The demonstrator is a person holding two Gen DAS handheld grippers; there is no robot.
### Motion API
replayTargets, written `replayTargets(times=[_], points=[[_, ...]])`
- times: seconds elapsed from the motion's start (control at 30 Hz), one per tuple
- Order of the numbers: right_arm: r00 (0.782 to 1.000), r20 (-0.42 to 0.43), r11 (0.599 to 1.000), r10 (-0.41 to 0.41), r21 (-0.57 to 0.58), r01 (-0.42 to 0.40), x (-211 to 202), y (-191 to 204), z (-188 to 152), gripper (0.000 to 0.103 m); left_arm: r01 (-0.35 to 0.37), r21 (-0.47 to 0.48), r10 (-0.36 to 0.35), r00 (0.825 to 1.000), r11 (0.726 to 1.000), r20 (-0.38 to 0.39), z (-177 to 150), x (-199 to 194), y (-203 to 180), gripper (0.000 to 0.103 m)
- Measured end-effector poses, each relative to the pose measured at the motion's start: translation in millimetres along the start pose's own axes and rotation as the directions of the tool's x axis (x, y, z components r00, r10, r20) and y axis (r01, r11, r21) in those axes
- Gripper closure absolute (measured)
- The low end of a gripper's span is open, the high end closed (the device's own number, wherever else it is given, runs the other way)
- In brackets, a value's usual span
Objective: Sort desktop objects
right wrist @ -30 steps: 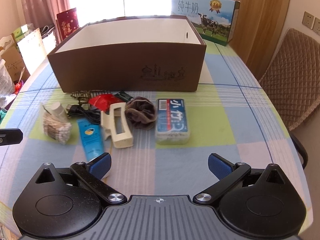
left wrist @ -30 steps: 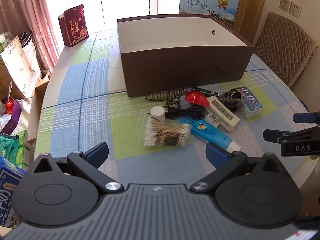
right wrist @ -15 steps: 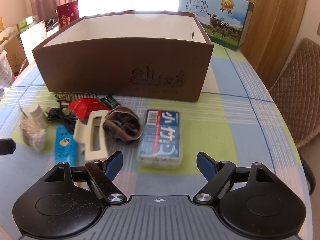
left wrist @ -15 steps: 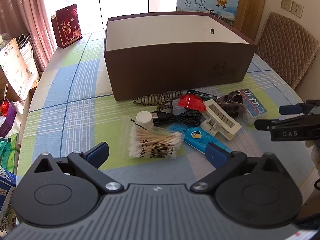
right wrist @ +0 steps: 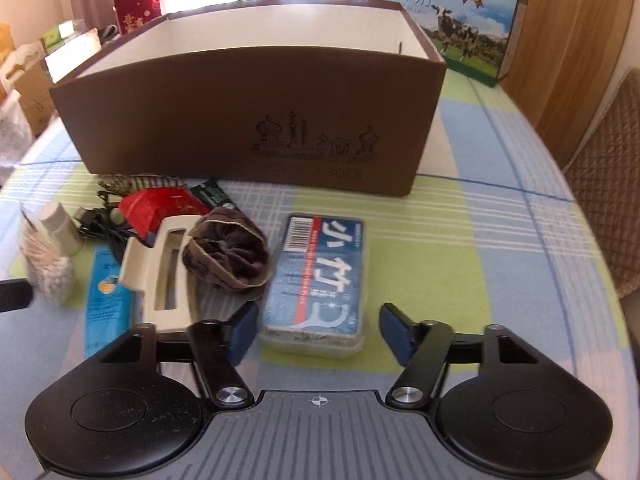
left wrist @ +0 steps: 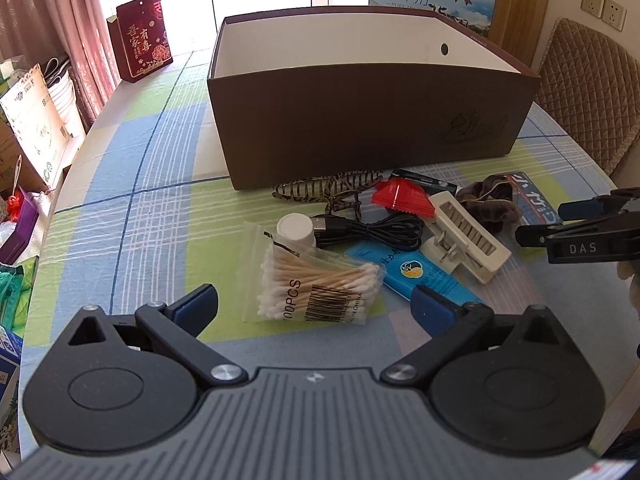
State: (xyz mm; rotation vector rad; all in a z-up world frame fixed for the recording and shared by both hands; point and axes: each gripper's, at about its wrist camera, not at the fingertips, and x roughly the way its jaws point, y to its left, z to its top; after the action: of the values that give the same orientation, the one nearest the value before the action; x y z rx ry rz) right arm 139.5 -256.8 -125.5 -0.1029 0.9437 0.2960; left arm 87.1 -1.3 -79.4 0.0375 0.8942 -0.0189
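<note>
The right gripper (right wrist: 314, 330), jaws closing but clear, straddles the blue floss-pick box's (right wrist: 316, 276) near end; the left gripper (left wrist: 314, 306) gapes over bagged cotton swabs (left wrist: 316, 284). Clutter crowds leftward; bare tablecloth (right wrist: 460, 280) lies right.

"100PCS" on cotton swab bag (left wrist: 316, 284); "DAS" on right tongs (left wrist: 560, 226); "纯牛奶" on milk carton (right wrist: 448, 12)
</note>
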Motion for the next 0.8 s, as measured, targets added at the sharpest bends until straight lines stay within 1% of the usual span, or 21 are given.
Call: replayTargets(times=[0.2,0.33,0.47,0.63,0.7,0.77,0.8], points=[[1.000,-0.022,1.000,0.001,0.001,-0.001,-7.8,-7.0,-6.3,0.048,-0.005,0.010,0.005,1.000,1.000,-0.010,0.9,9.9,-1.2,0.002],[0.999,-0.037,1.000,-0.004,0.021,0.004,-13.8,-16.8,-11.7,0.048,-0.007,0.013,0.008,1.000,1.000,-0.016,0.6,16.9,-2.0,0.002],[0.998,-0.054,0.999,-0.012,0.036,0.014,-20.8,-26.0,-16.4,0.048,-0.012,0.031,0.013,1.000,0.999,-0.024,-0.4,25.3,-3.2,0.006],[0.998,-0.059,0.998,-0.011,0.055,0.014,-28.1,-32.1,-21.2,0.048,-0.028,0.077,0.030,0.999,0.997,-0.014,-0.8,33.5,-7.0,0.011],[0.998,-0.055,0.998,-0.005,0.063,0.009,-29.2,-33.0,-20.9,0.045,-0.031,0.091,0.032,0.999,0.995,-0.012,-0.6,35.6,-8.3,0.013],[0.999,-0.044,0.997,-0.007,0.070,0.010,-31.0,-33.3,-19.6,0.033,-0.032,0.105,0.033,0.999,0.994,-0.010,-1.2,36.4,-9.8,0.019],[0.999,-0.037,0.997,-0.008,0.072,0.011,-31.5,-33.6,-18.6,0.031,-0.031,0.112,0.033,0.999,0.993,-0.010,-1.6,36.6,-10.3,0.025]])
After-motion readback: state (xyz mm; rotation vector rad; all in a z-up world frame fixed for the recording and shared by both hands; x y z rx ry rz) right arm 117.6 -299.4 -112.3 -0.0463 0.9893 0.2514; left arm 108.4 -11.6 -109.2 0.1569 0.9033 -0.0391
